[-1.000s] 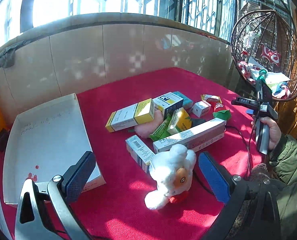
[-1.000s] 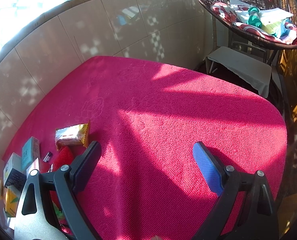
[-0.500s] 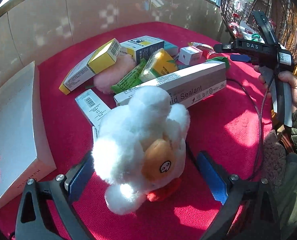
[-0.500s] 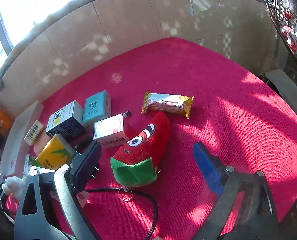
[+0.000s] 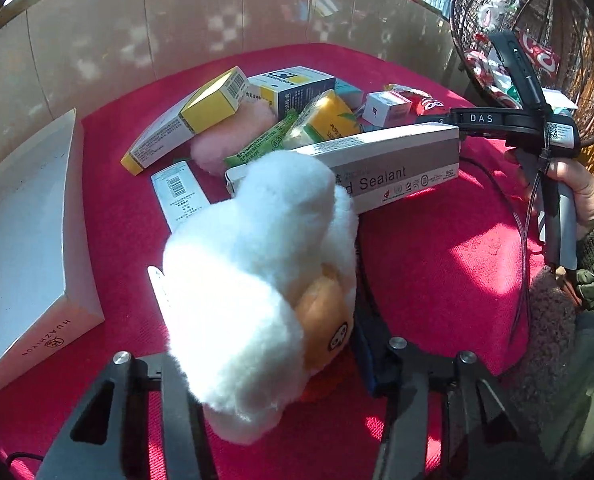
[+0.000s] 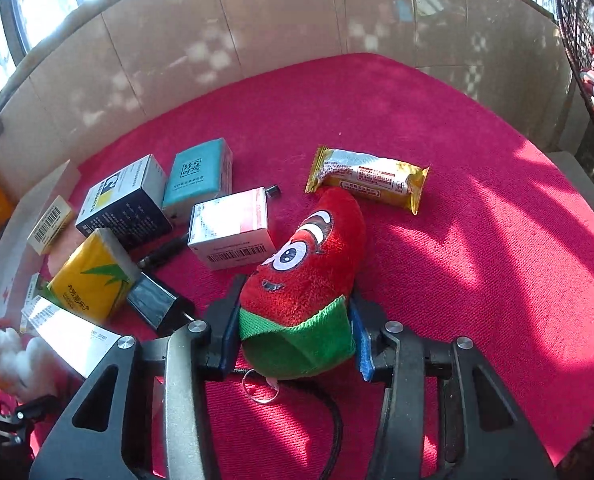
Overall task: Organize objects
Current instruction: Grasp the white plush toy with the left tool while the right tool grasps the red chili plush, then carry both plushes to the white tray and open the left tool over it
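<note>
In the left wrist view the left gripper [image 5: 273,364] is closed around a white plush [image 5: 253,280], which fills the near middle of the frame; only the blue pad of one finger [image 5: 363,354] shows, pressed to the toy's side, the other being hidden behind the fluff. Whether the plush is lifted off the red table [image 5: 437,264] cannot be told. Just beyond it lies a long sealant box [image 5: 393,164], then a pink puff [image 5: 233,136], a yellow tissue pack [image 5: 329,120] and a yellow-ended carton [image 5: 189,120]. A white tray [image 5: 29,240] sits to the left. At far right this view alone shows the right hand [image 5: 577,188] holding the handle of its tool, with a wicker basket [image 5: 537,40] behind.

The right wrist view shows what that one cannot: the right gripper [image 6: 295,336] pinches the green end of a red plush [image 6: 309,264], a pad on each side, the toy lying on the table and pointing away. A black cable [image 6: 333,420] loops under it. Left of it stand a white-and-pink box [image 6: 233,232], a dark box [image 6: 121,204] and a teal box [image 6: 199,172]; a gold snack bar [image 6: 369,178] lies just past the plush's tip. The white plush appears only as a sliver at the left edge.
</note>
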Demonstrator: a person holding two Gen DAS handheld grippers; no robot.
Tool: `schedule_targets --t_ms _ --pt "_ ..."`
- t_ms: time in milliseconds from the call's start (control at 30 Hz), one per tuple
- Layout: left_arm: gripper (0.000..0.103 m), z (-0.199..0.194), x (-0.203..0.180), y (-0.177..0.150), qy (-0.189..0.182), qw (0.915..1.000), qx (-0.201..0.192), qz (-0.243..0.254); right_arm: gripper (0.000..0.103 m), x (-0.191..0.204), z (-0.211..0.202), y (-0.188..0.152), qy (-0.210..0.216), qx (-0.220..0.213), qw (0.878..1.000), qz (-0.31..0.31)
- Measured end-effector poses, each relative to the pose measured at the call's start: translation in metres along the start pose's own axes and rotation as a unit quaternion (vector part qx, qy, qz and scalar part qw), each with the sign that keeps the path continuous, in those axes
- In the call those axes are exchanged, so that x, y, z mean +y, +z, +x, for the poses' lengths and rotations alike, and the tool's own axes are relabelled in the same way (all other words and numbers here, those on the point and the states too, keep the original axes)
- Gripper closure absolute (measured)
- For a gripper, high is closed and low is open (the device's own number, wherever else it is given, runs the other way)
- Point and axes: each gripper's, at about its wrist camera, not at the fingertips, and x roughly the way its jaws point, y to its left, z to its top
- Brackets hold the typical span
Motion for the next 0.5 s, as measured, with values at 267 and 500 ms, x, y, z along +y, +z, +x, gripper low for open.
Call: schedule_targets --t_ms 267,500 --pt "0.054 -0.026 0.005 0.005 0.008 0.9987 -0.048 -0.013 0.059 0.025 -0.038 0.004 -0.041 -0.069 0.994 -0.069" --pt "0.054 -0.036 0.011 0.007 0.012 0.9976 -0.065 -0.021 0.059 0.046 -0.047 0.005 -0.068 -0.086 0.988 -0.111"
